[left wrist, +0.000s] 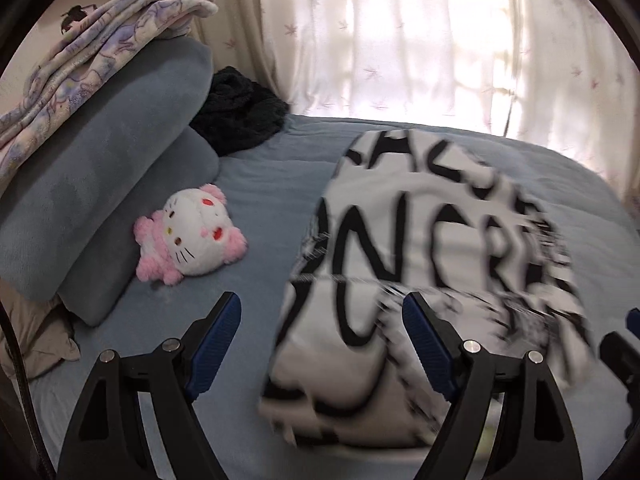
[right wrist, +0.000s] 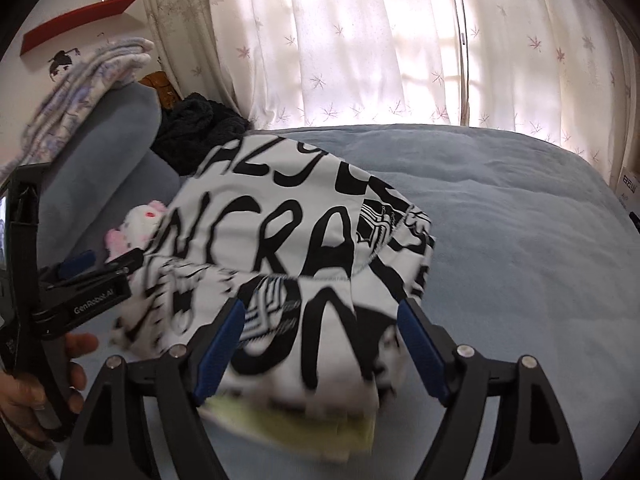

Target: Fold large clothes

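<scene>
Left gripper (left wrist: 322, 344) and right gripper (right wrist: 320, 350): jaws apart, gripping nothing. The black-and-white lettered garment (right wrist: 296, 240) lies folded on the blue bed (right wrist: 520, 220), centre frame, partly between the jaws.

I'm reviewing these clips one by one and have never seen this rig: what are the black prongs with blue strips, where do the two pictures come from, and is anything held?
There is no robot here. A person holds a hand-operated two-finger clamp in each hand, each with a wide-angle camera looking along its fingers. The prongs are those fingers; the blue strips are their pads. One picture comes from the left gripper, the other from the right gripper. In the right view the person's left hand shows on its tool. A black-and-white lettered garment lies folded on a blue bed, beside a plush toy, pillows and a dark garment. Both grippers stand open; neither is gripping the garment.
</scene>
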`<action>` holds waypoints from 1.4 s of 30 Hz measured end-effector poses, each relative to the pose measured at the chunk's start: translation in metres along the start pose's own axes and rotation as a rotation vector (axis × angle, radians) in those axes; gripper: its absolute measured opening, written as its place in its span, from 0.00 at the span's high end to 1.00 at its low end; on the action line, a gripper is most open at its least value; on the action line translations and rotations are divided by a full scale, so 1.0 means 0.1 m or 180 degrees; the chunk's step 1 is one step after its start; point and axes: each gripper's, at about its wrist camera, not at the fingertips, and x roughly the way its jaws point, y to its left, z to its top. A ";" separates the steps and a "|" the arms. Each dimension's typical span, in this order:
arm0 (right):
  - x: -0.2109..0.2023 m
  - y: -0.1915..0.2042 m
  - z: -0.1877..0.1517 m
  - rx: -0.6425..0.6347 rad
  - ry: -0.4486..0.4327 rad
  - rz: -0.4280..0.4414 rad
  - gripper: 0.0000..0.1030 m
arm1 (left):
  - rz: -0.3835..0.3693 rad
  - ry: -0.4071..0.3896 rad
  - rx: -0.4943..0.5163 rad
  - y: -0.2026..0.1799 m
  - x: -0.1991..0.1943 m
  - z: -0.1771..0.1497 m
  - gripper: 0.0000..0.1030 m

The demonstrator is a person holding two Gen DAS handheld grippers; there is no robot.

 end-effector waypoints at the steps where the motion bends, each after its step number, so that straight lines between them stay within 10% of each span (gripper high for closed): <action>1: -0.13 0.01 -0.02 -0.0017 0.0000 -0.0005 0.23 | -0.0038 0.0014 0.0009 -0.01 -0.11 -0.02 0.21; 25: -3.39 -0.05 -1.03 -0.0064 -0.0197 0.0071 0.22 | -0.0632 -0.0447 0.0371 -0.61 -3.60 -1.28 0.05; 38: -3.71 -0.42 -2.19 0.0139 -0.0118 -0.0074 0.21 | -0.0863 -0.0471 0.0508 -1.00 -4.04 -2.54 0.05; 42: -3.68 -0.54 -2.50 0.0255 -0.0147 -0.0176 0.06 | -0.0834 -0.0392 0.0541 -1.10 -3.98 -2.83 0.05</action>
